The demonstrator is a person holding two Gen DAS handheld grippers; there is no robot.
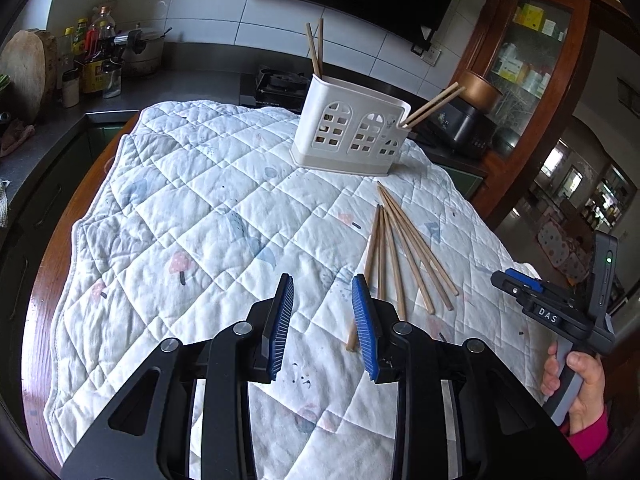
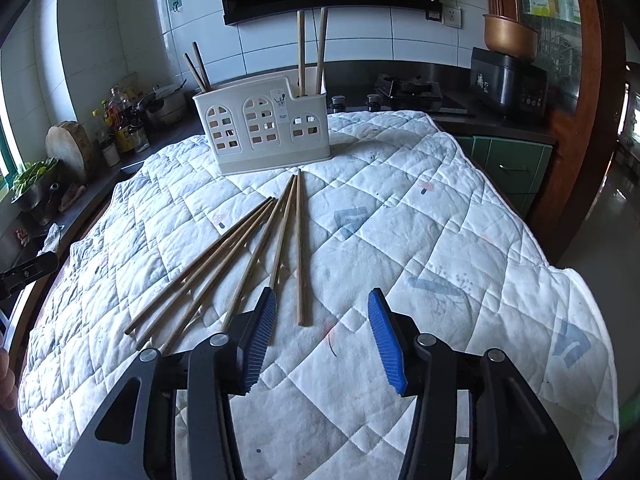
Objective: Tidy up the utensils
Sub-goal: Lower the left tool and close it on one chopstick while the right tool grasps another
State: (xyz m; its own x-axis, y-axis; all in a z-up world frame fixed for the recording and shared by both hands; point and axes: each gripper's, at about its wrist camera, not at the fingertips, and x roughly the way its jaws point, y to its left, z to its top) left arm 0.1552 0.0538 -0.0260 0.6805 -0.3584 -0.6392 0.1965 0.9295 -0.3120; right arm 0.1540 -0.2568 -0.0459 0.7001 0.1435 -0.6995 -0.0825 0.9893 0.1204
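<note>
Kitchen: tiled wall, dark counter and stove lie beyond both grippers; a person's hand [image 1: 576, 384] holds the right tool's handle.
Work surface: white quilted cloth [image 2: 400, 216] spread over a round wooden table [image 1: 44, 280], directly beneath both sets of fingers.
Utensil holder: white plastic caddy [image 2: 264, 136] with arched window cut-outs, upright, ahead of both grippers at the cloth's far side. Two chopsticks stand in each end compartment; the middle appears unfilled.
Loose chopsticks: six wooden chopsticks [image 2: 248, 248], plain tan, slim, fanned on the cloth between the grippers and the caddy, far tips converging toward the caddy.
Nearest chopstick: the rightmost chopstick [image 2: 300, 248] lies apart from the fan; its near end sits just ahead of the right gripper's gap.
Handling, judged: light, stiff, smooth and prone to roll; unlikely to break. The soft cloth should let the pads get under a stick.
Grasp point, judged: near-end third of a single stick, pads across its width.
Left gripper [image 1: 322, 294]: released, nothing between the ribbed blue pads; the fan lies ahead and to its right.
Right gripper [image 2: 322, 308]: released, nothing clamped, pads clear of the sticks.
</note>
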